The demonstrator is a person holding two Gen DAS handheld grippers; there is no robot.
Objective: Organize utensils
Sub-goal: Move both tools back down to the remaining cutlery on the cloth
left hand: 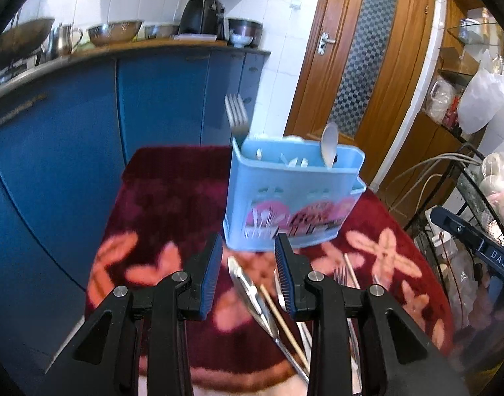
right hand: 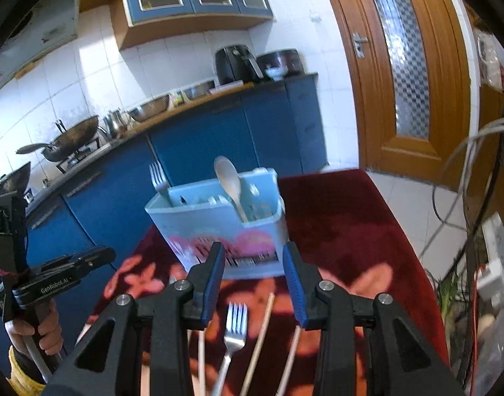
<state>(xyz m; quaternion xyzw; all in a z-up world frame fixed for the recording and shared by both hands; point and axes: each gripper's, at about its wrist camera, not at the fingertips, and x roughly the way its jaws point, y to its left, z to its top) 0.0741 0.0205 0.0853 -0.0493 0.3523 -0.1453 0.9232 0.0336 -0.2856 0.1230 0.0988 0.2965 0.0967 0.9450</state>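
- The light blue plastic cutlery caddy (left hand: 293, 198) stands dead ahead at 12 o'clock, with a steel fork (left hand: 236, 112) and a pale spoon (left hand: 329, 143) poking up out of it.
- The dark red floral tablecloth (left hand: 159, 198) lies bare at 10 o'clock, so there's plenty of room there.
- Loose steel fork (right hand: 234, 326) and pale chopsticks (right hand: 262, 333) lie at 6 o'clock.
- The black wire rack (left hand: 466, 198) crowds 3 o'clock.

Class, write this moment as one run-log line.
left gripper: open, empty | right gripper: open, empty | blue caddy: holds spoon, fork | on cloth: fork, chopsticks

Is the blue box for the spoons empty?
No. The blue box already holds a fork and a wooden spoon, both standing up out of it.
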